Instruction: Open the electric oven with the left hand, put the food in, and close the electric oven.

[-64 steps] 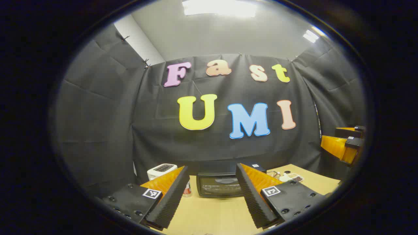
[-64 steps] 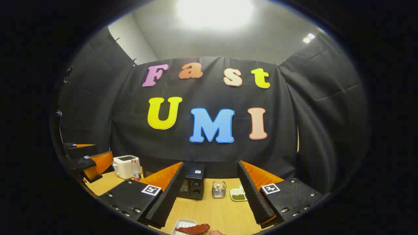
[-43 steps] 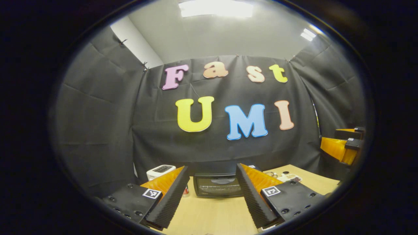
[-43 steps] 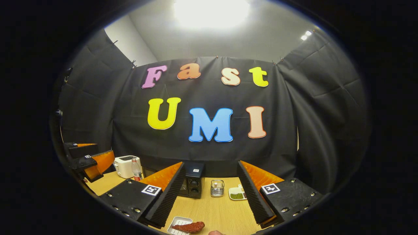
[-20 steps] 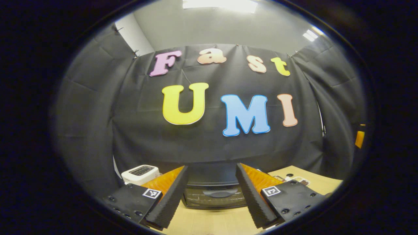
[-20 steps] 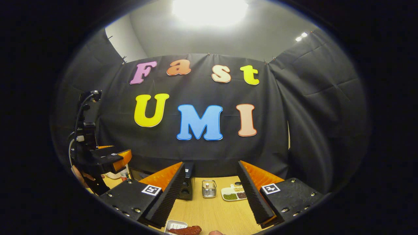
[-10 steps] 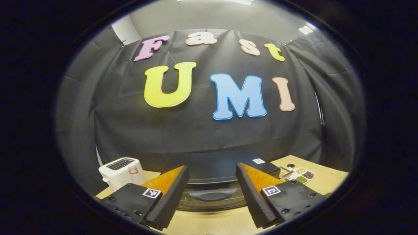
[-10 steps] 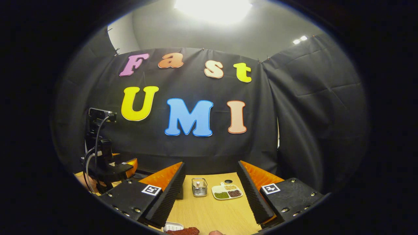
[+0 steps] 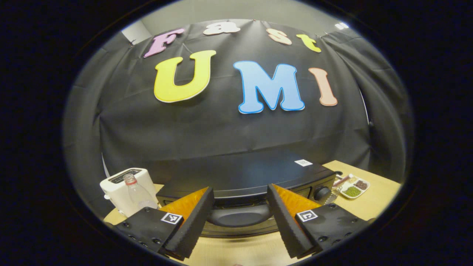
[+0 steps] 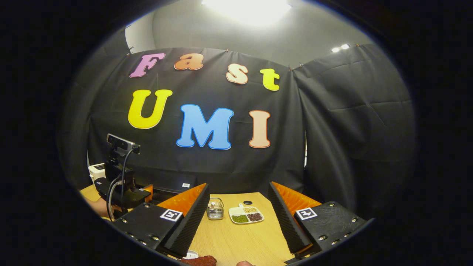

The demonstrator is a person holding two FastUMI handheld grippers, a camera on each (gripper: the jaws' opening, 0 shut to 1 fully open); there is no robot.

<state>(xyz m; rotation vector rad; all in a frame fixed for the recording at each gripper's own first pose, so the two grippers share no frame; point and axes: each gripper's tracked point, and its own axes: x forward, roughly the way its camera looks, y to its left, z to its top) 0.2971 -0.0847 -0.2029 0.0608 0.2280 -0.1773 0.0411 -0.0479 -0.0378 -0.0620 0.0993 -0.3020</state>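
**Left tool lined up on the oven door handle, door not yet opened**

In the left gripper view, the left tool [image 9: 236,218] is held with its fingers spread wide and nothing between them. Straight ahead of it, and very near, stands one black, box-shaped electric oven [image 9: 244,177] at the far edge of the pale wooden worktop [image 9: 373,192]. The oven's dark, curved door handle [image 9: 238,218] is seen in the gap between the two fingers, its long axis running side to side, across the line of the fingers. Contact cannot be told. The door appears closed.

In the right gripper view, the right tool [image 10: 238,221] is likewise wide apart and empty. One piece of reddish-brown food [image 10: 197,261] lies on a small white tray [image 10: 191,254] at the near edge, just below that tool.

The left tool is judged the nearer to the handle, the right nearer to the food.

Also counted: one white toaster [image 9: 123,188], one clear plastic bottle [image 9: 136,192], one white divided dish of beans [image 10: 245,215], one small wire basket [image 10: 215,209].
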